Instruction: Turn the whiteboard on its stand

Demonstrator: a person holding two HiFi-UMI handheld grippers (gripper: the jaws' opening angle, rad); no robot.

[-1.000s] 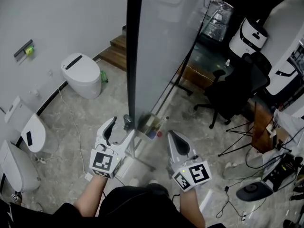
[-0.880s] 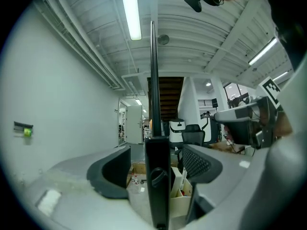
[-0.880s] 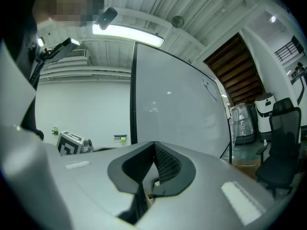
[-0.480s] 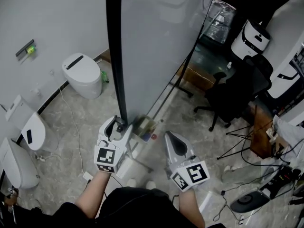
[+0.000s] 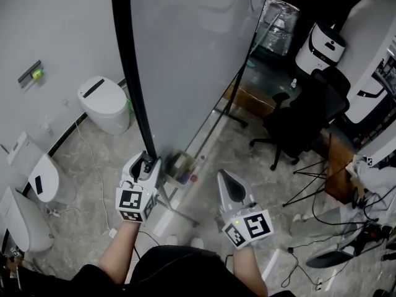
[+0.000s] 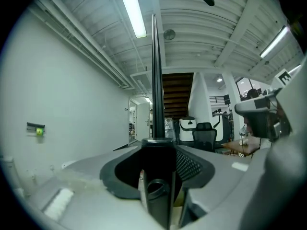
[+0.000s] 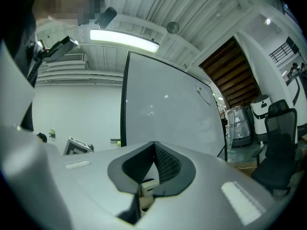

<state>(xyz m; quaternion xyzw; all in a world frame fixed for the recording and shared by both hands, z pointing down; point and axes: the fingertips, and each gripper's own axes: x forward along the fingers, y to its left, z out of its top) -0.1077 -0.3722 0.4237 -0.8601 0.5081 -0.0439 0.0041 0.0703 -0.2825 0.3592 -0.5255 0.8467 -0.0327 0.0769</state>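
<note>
Both grippers held out low in front of the body, the left one on the job and the right one idle.

Bare forearms reach forward from the bottom of the head view, the left forearm [image 5: 121, 252] angled slightly inward and the right forearm [image 5: 249, 272] nearly straight. The left gripper [image 5: 147, 161] points away from the body, its fingers [image 6: 192, 164] closing about the whiteboard's black edge post [image 5: 132, 98], which stands between them, near on both sides. The right gripper [image 5: 226, 178] hangs free beside it, a little nearer the body, its fingers [image 7: 165, 162] brought together at the tips with nothing between them.
</note>
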